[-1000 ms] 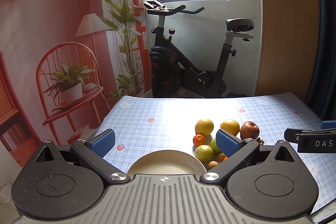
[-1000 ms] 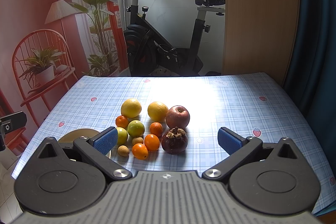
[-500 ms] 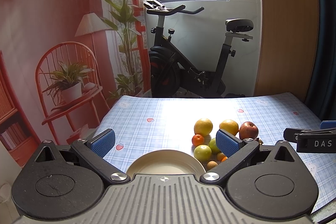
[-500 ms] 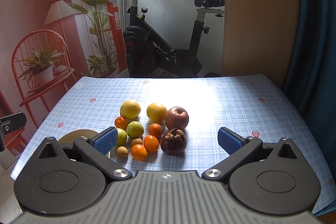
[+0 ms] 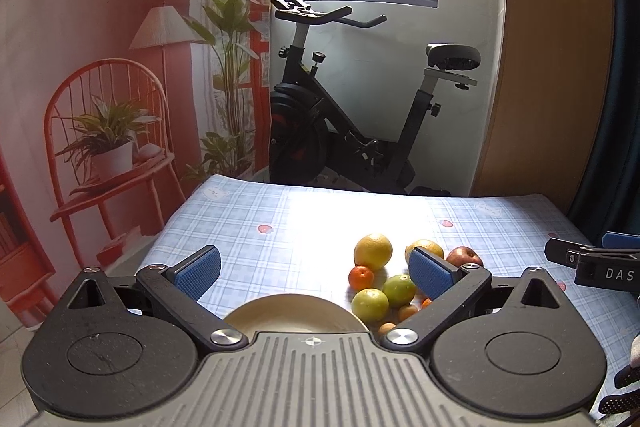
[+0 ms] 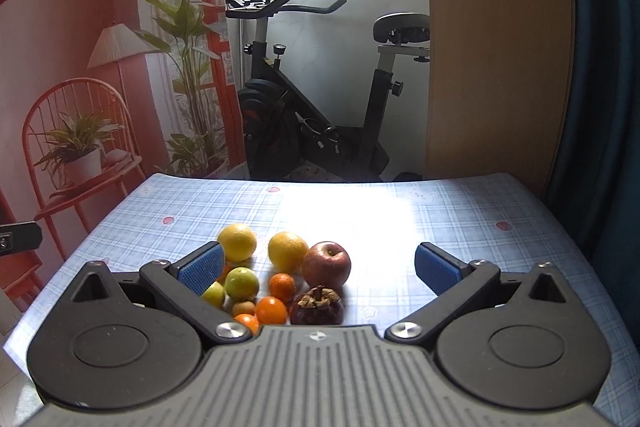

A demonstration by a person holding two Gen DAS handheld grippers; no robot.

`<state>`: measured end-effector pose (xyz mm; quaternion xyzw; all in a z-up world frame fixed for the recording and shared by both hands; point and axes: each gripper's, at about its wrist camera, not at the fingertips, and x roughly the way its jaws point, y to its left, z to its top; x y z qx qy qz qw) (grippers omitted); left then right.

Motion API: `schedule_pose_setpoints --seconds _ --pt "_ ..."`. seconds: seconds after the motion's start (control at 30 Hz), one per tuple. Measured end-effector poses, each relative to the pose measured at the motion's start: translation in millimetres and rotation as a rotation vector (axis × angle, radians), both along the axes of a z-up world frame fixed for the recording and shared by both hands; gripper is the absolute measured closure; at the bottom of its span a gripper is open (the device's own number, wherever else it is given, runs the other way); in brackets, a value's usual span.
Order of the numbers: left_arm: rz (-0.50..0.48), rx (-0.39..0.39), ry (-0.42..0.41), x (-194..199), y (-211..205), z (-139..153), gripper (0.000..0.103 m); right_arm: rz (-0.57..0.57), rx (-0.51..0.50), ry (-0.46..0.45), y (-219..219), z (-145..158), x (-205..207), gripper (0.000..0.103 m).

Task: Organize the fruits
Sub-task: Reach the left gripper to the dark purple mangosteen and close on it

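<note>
Closer now: your right gripper, jaws wide and empty, nears the dark purple mangosteen on the blue-checked desk. Approach step; next, straddle it, then close.

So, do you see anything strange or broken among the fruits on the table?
Nothing stands out. The fruits sit in a loose cluster on the checked tablecloth, with the apple and mangosteen whole and no spill visible. The plate beside them looks bare where it shows. Both tools, left and right, are open.

plate half hidden by left hand-held gripper, right hand-held gripper cut off
</note>
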<state>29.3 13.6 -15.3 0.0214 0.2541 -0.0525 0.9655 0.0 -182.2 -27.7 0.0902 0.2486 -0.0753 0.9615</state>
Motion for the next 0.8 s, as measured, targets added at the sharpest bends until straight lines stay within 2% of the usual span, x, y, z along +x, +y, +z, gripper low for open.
schedule_pose_setpoints --seconds 0.2,0.37,0.47,0.53,0.63,0.73,0.8 --pt "-0.016 -0.026 -0.015 26 -3 -19 0.005 -0.028 0.03 -0.038 -20 -34 19 0.0" --pt "-0.05 -0.054 -0.011 47 -13 -37 0.006 0.037 -0.039 -0.001 -22 -65 34 0.0" --pt "-0.118 -0.051 0.017 61 -24 -47 0.015 0.074 0.01 0.02 -31 -80 42 0.0" --pt "-0.159 -0.063 0.027 67 -32 -52 0.016 0.062 0.055 0.012 -40 -90 45 0.0" --pt "-0.172 -0.041 0.039 78 -45 -59 0.016 0.102 0.122 0.05 -54 -104 55 0.001" --pt "-0.199 -0.044 0.069 89 -55 -65 0.016 0.109 0.106 0.089 -59 -112 61 0.003" --pt "-0.217 -0.045 0.088 95 -59 -65 0.017 0.09 0.085 0.078 -63 -109 58 0.003"
